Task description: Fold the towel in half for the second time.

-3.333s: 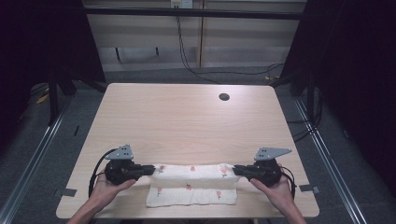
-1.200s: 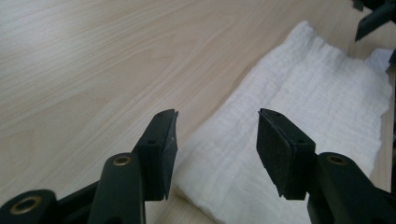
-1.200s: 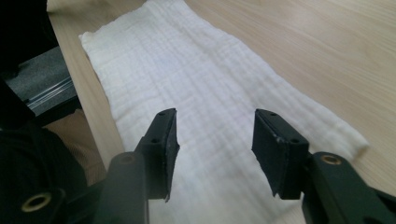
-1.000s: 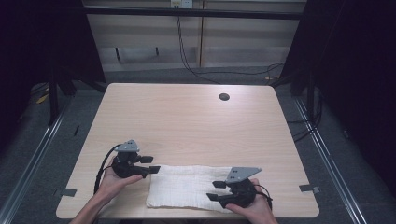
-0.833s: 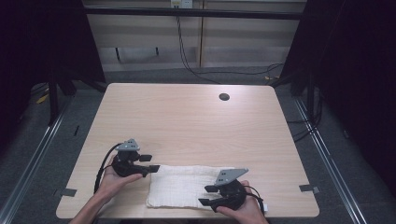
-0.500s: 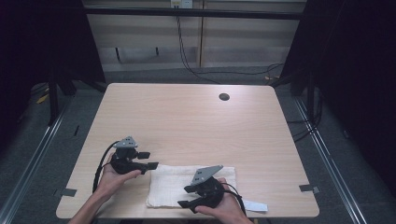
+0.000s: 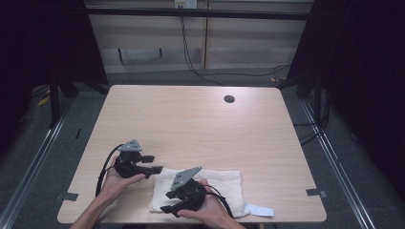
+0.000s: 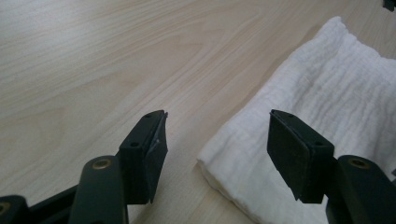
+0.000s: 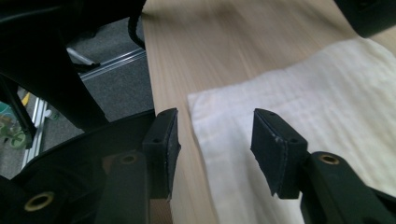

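cloth: folded white cloth point(image 7: 198, 191) lies flat near the table's point(image 7: 191, 124) 6 o'clock edge, long side running 3 to 9 o'clock; a small white tag point(image 7: 258, 210) pokes out at its 4 o'clock corner
left gripper: left gripper point(image 7: 155, 164) sits at the cloth's 10 o'clock corner, jaws wide apart, pads clear of fabric; in the left gripper view the corner point(image 8: 224, 163) lies between the jaws, untouched
right gripper: right gripper point(image 7: 167, 210) is over the cloth's 7 o'clock corner, pointing toward 8 o'clock; jaws have just been closing but a gap shows either side; in the right gripper view the cloth edge point(image 9: 205, 140) sits between the pads with nothing pinched
step, my read: lining up both near corners of the cloth's left end for a grab, likely another fold
risk 1: right jaws straddle the table's front edge as well as the cloth; closing here could catch just the top ply, and the fold would peel open on lifting
risk 2: left pads ride above the layers; if they bite only the top ply, the lower layers drag and the stack skews
risk 3: uneven grabs on the two corners would twist the fold line
risk 4: cloth lies close to the front edge, so a pull toward 6 o'clock could slide it off
containers: none on the table; a dark round spot point(image 7: 229, 99) toward 1 o'clock looks like a hole or grommet, can't tell which, nothing in it
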A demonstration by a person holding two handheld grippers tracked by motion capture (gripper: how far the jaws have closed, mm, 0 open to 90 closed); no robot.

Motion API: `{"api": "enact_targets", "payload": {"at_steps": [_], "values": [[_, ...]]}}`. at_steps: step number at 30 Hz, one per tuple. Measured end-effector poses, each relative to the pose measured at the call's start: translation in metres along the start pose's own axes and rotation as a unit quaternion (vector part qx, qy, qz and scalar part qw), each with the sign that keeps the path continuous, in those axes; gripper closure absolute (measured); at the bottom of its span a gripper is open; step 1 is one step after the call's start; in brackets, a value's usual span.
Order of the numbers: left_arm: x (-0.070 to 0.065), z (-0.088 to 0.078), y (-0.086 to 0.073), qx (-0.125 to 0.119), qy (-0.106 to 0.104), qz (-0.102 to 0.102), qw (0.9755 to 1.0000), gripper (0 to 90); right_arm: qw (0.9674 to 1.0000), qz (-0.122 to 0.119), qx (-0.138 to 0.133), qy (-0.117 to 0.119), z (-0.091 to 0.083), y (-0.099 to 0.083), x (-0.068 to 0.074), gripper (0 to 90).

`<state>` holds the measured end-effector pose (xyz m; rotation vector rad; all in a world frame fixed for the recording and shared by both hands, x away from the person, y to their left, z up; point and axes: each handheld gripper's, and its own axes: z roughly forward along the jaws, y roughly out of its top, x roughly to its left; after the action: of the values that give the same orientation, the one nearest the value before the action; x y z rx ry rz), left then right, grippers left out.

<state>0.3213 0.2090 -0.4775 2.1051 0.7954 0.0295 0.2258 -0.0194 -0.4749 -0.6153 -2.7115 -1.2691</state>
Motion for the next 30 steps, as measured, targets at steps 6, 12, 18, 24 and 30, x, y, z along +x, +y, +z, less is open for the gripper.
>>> {"api": "enact_targets", "payload": {"at_steps": [6,12,18,24,30], "values": [[0.004,0.001,-0.002,0.002,0.013,-0.006,0.9999,37.8,0.9998,-0.011,0.003,0.016,0.014,0.008,0.000,60.7],[0.004,0.003,-0.002,0.006,0.017,-0.001,0.9998,37.8,0.9998,-0.011,0.012,0.015,0.032,0.011,0.003,62.9],[0.006,0.004,-0.003,0.010,0.017,-0.001,0.9998,37.8,0.9996,-0.028,0.009,0.006,0.040,0.010,0.006,61.3],[0.005,0.005,-0.003,0.010,0.014,-0.003,0.9999,37.9,0.9989,-0.041,0.020,0.003,0.048,0.008,0.011,62.5],[0.003,0.007,-0.003,0.016,0.007,0.003,0.9998,38.7,0.9977,-0.065,0.008,-0.018,0.050,0.004,0.017,62.5]]}}
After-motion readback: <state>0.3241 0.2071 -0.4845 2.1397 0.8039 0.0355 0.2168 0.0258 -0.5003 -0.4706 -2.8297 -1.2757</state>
